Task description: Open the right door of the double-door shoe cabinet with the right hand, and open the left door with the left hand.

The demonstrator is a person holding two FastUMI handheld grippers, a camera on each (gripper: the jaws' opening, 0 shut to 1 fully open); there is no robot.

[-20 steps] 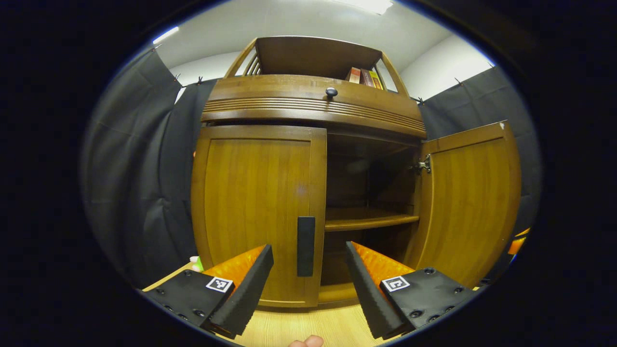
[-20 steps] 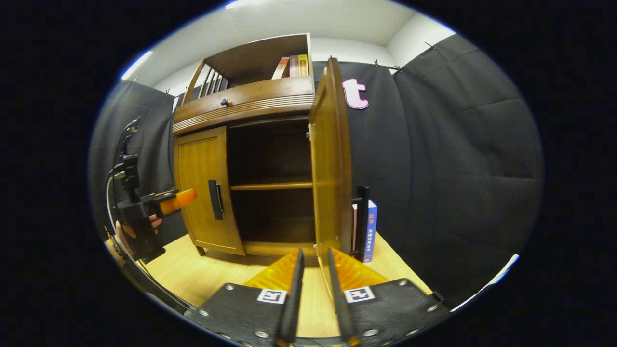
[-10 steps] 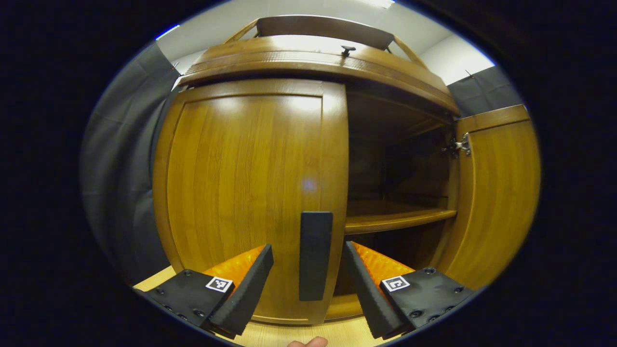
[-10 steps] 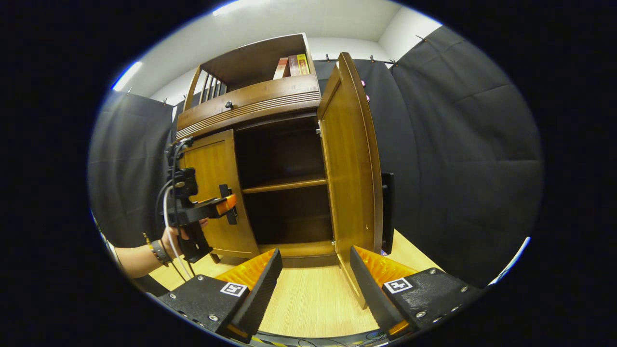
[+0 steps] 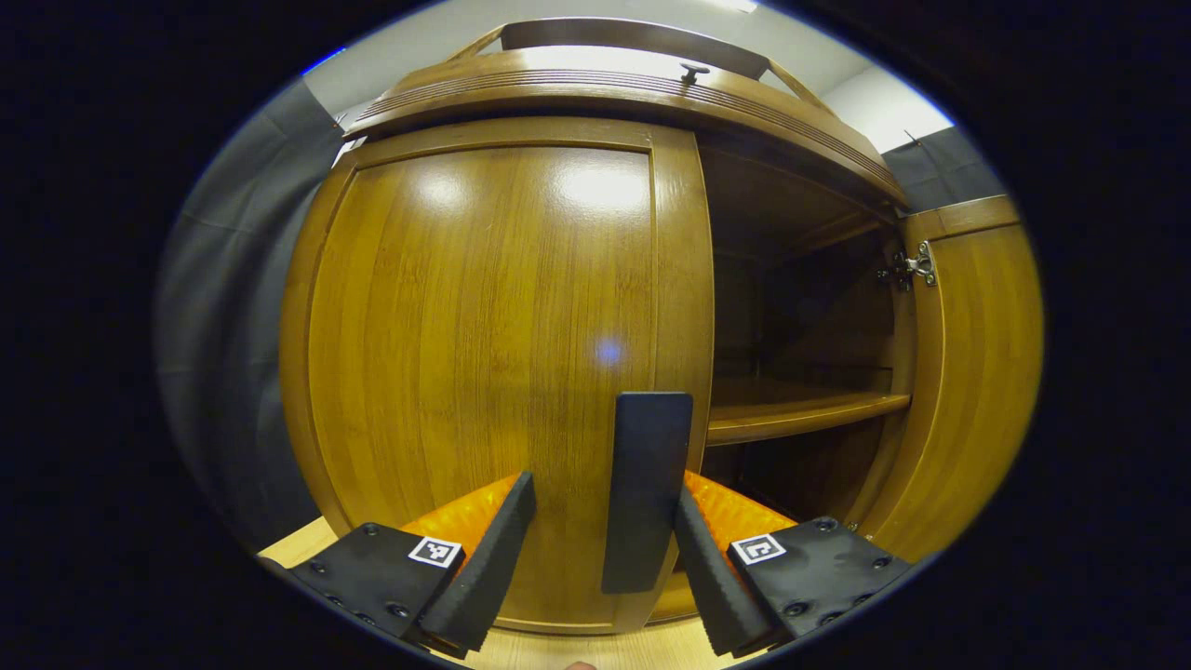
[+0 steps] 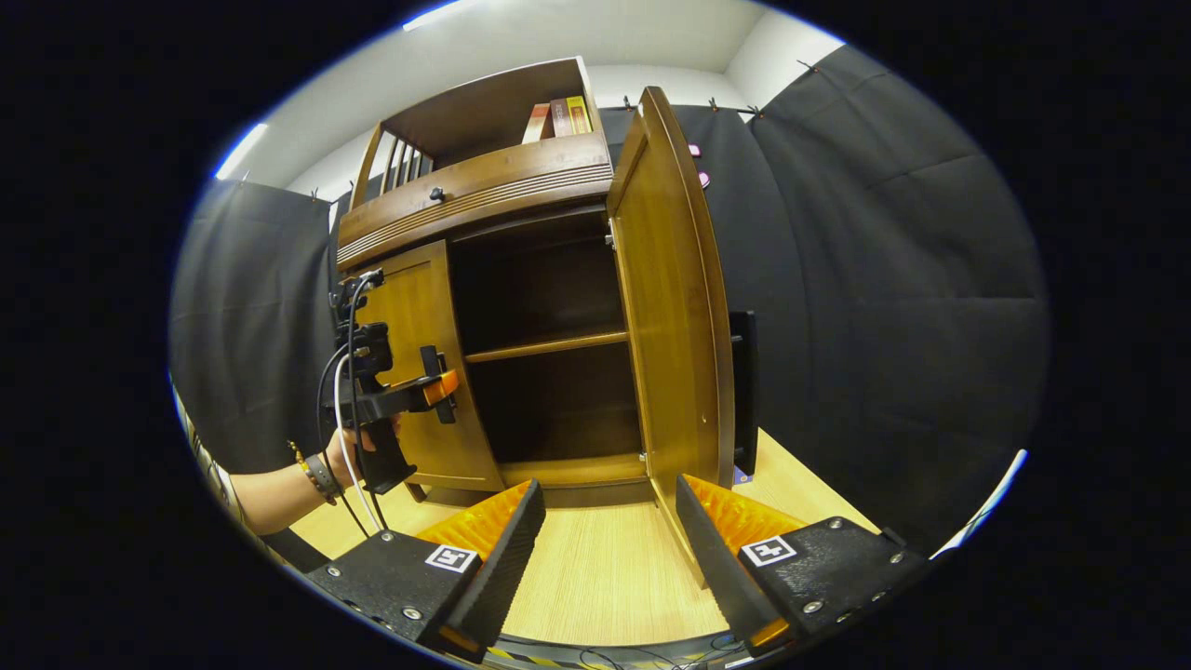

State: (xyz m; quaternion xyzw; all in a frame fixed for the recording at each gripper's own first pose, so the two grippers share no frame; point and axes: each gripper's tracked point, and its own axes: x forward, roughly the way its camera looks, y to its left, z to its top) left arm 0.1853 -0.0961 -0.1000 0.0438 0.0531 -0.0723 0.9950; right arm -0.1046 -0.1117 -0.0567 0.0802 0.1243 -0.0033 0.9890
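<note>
Fingers of the left hand-held gripper (image 5: 600,558) straddle the closed door's handle (image 5: 644,489), spread wide, gripping nothing; no legible writing.

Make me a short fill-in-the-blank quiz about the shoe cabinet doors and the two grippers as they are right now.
1. The right door of the cabinet stands ____.
2. The left door is not yet ____.
3. The left gripper has its fingers spread on either side of the left door's dark ____.
4. The right gripper holds ____ between its fingers.

Missing words: open; opened; handle; nothing
</note>
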